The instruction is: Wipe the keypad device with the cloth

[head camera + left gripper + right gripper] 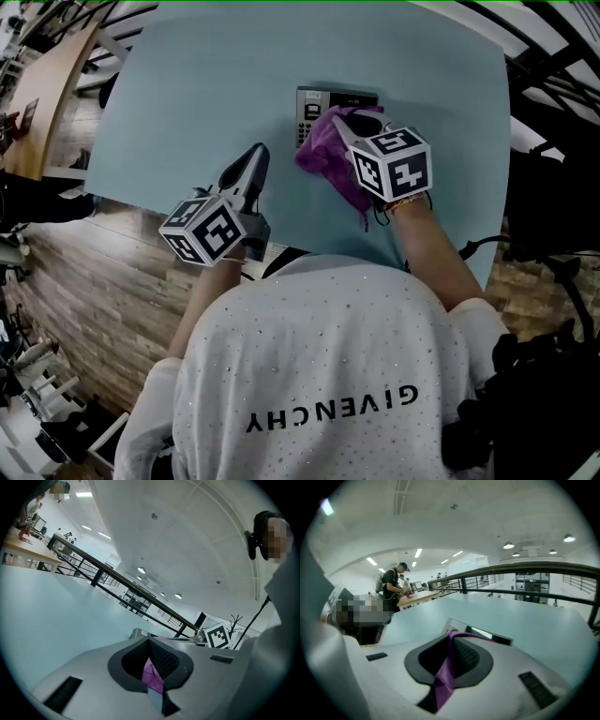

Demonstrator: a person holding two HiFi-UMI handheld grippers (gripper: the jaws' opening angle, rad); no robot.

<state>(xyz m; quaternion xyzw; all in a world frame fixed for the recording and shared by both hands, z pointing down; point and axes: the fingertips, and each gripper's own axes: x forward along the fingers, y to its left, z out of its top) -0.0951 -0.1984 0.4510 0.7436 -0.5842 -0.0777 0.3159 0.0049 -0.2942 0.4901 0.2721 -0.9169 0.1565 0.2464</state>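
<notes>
Pinching the cloth [323, 159] tight, right gripper [345, 127] sits on the keypad device [314, 103], well in from table's [187, 94] near edge; device's long axis runs left-right, so sweep sideways; left gripper [255, 161], jaws together & empty, hangs just left of cloth, apart.

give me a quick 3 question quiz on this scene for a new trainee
1. Multiple choice: what is clamped between the jaws of the right gripper? A) a sponge B) the purple cloth C) nothing
2. True or false: in the head view, the left gripper sits apart from the cloth, on its left side.
3. Fill the gap: the keypad device lies on the light blue ___.

Key: 1. B. 2. True. 3. table.
</notes>
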